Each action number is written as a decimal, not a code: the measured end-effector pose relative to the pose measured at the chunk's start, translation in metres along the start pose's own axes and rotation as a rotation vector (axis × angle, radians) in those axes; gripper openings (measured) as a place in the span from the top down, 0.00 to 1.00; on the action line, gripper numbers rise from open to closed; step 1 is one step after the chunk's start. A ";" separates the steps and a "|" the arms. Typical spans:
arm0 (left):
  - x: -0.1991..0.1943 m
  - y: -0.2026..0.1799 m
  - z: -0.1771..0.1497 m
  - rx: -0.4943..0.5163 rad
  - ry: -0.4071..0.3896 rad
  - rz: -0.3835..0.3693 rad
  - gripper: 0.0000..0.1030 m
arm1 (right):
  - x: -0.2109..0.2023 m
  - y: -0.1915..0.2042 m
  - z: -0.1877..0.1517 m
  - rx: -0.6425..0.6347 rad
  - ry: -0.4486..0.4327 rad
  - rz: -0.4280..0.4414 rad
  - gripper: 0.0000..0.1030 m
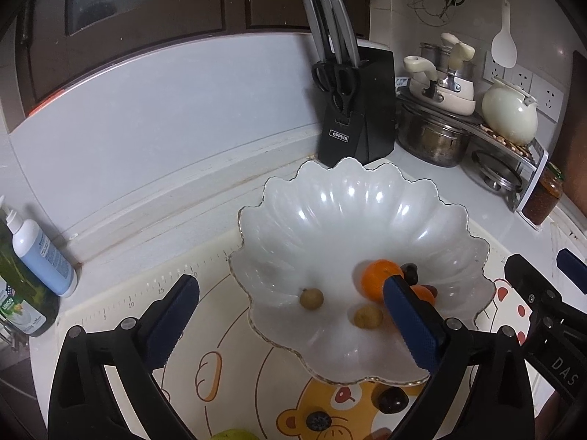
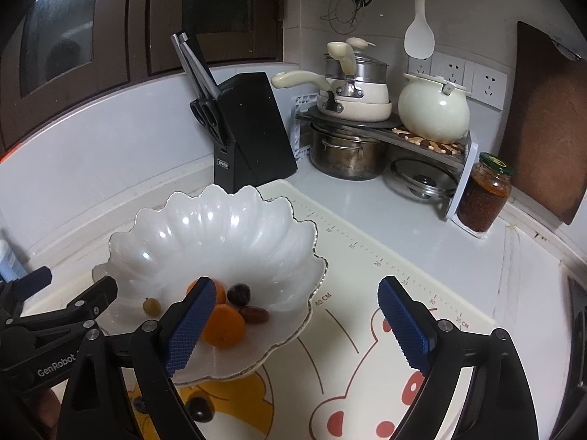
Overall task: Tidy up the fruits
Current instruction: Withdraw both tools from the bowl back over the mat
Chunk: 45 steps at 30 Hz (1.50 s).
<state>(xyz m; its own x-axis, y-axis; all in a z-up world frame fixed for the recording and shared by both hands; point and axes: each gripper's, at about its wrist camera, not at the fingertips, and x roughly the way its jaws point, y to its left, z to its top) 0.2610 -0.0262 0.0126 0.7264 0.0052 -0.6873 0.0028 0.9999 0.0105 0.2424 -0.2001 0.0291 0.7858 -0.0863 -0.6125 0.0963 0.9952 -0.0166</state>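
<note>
Longans [image 1: 312, 297] sit loose in the scalloped bowl [image 1: 330, 198] under my left gripper [image 1: 290, 315], whose jaws gape with nothing in them. Right view: my right gripper [image 2: 297, 315] is likewise spread and bare; the tangerine [image 2: 223, 325] looks soft-skinned, so I'd pinch its middle gently.

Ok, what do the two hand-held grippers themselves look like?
Both match: the left hand-held gripper and right hand-held gripper have glossy black angular frames, silver round pivot bolts and two blue, cross-hatched rubbery finger pads. White "GenRobot" lettering marks the left one's side. No cables or sleeves visible.
</note>
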 end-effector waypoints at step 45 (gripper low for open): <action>-0.042 0.044 -0.059 -0.033 -0.013 0.055 0.01 | -0.030 0.035 -0.049 -0.036 0.006 0.090 0.12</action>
<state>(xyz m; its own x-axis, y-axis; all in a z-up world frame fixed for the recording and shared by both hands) 0.1907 0.0183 -0.0009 0.7336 0.0597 -0.6769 -0.0595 0.9980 0.0236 0.1925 -0.1609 0.0081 0.7863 0.0036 -0.6178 0.0035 0.9999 0.0102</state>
